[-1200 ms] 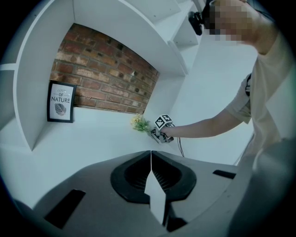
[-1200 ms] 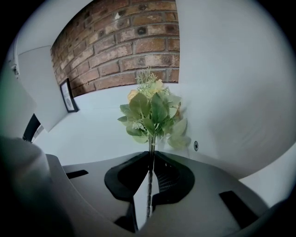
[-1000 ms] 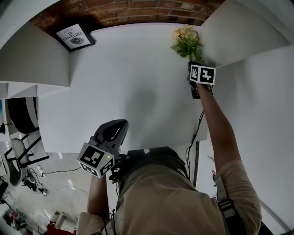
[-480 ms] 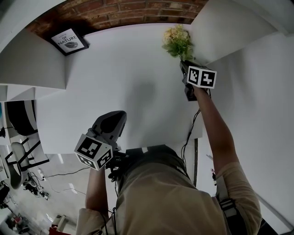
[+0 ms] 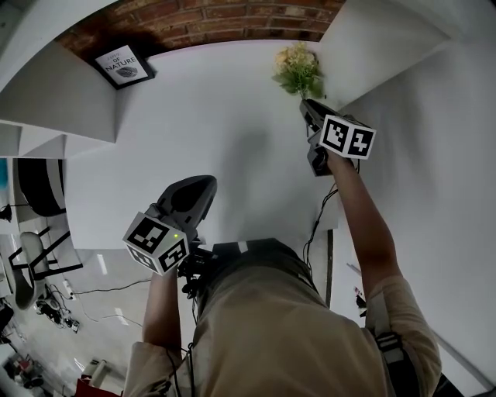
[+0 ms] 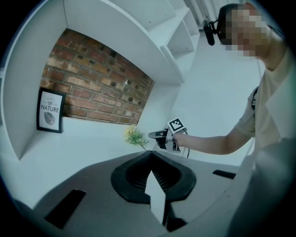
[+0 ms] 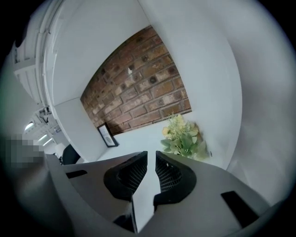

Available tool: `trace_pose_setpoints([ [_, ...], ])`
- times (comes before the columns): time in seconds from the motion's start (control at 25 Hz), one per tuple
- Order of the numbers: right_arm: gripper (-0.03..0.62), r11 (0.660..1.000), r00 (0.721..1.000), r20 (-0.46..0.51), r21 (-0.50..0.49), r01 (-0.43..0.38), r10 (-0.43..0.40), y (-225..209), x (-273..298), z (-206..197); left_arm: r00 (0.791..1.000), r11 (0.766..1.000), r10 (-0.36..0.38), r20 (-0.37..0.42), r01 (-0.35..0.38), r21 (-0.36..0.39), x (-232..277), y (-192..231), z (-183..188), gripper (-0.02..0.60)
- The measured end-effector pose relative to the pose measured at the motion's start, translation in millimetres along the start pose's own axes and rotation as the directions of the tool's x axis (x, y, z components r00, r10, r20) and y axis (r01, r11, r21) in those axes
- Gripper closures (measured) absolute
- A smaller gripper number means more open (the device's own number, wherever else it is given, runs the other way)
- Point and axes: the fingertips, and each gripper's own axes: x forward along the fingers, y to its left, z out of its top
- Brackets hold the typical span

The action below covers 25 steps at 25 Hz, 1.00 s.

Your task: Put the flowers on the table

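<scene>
A small bunch of pale yellow flowers with green leaves [image 5: 297, 68] sits at the back right of the white table [image 5: 217, 139], close to the white side wall. My right gripper [image 5: 304, 103] points at the bunch's base, its tips just short of the leaves. In the right gripper view its jaws [image 7: 151, 153] stand a narrow slit apart with nothing between them, and the flowers [image 7: 182, 139] lie ahead to the right. My left gripper [image 5: 203, 184] hovers over the table's near left, shut and empty; from it I see the flowers [image 6: 134, 136] and the right gripper [image 6: 155, 135].
A framed leaf print [image 5: 124, 66] leans on the brick wall [image 5: 232, 15] at the back left. White shelf walls [image 5: 46, 101] flank the table on both sides. A black cable [image 5: 322, 217] hangs off the near right edge. A dark chair [image 5: 35, 186] stands left.
The right gripper's rear has swung down and to the right while its tips stayed at the bunch's base. The left gripper has barely shifted.
</scene>
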Motion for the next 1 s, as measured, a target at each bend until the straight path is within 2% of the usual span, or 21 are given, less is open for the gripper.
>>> trace_pose_setpoints([
  [0.12, 0.539, 0.997, 0.997, 0.014, 0.013, -0.074, 0.074, 15.8, -7.0, 4.9, 1.000, 1.000, -0.016, 0.006, 0.016, 0.022, -2.2, -8.6, 7.9, 0.571],
  [0.28, 0.566, 0.984, 0.986, 0.010, -0.052, -0.169, 0.169, 46.8, -15.1, 8.5, 0.999, 0.999, -0.032, 0.043, 0.030, 0.026, -4.7, -16.2, 19.6, 0.571],
  [0.36, 0.569, 0.966, 0.968, 0.009, -0.053, -0.251, 0.252, 72.4, -17.5, 6.1, 0.998, 0.999, -0.021, 0.054, 0.019, 0.039, -8.2, -15.9, 24.0, 0.571],
  [0.52, 0.569, 0.910, 0.910, 0.002, -0.041, -0.413, 0.414, 117.9, -33.8, 0.1, 0.993, 0.999, -0.012, 0.120, 0.006, 0.048, -12.5, -20.1, 35.3, 0.571],
  [0.68, 0.569, 0.829, 0.839, -0.091, -0.127, -0.544, 0.537, 173.4, -55.5, -15.4, 0.990, 0.990, -0.010, 0.137, -0.009, 0.141, -20.3, -29.2, 39.9, 0.572],
  [0.84, 0.572, 0.703, 0.760, -0.188, -0.292, -0.648, 0.622, 233.0, -78.8, -31.4, 0.985, 0.988, -0.096, 0.144, 0.077, 0.134, -28.4, -42.6, 37.0, 0.572],
  [0.92, 0.572, 0.645, 0.746, -0.218, -0.390, -0.657, 0.629, 250.4, -86.2, -37.6, 0.983, 0.980, -0.149, 0.111, 0.132, 0.147, -31.3, -53.3, 33.1, 0.572],
  [1.0, 0.572, 0.606, 0.732, -0.229, -0.432, -0.667, 0.642, 261.2, -91.0, -42.0, 0.984, 0.976, -0.158, 0.087, 0.142, 0.168, -34.7, -58.2, 29.7, 0.572],
])
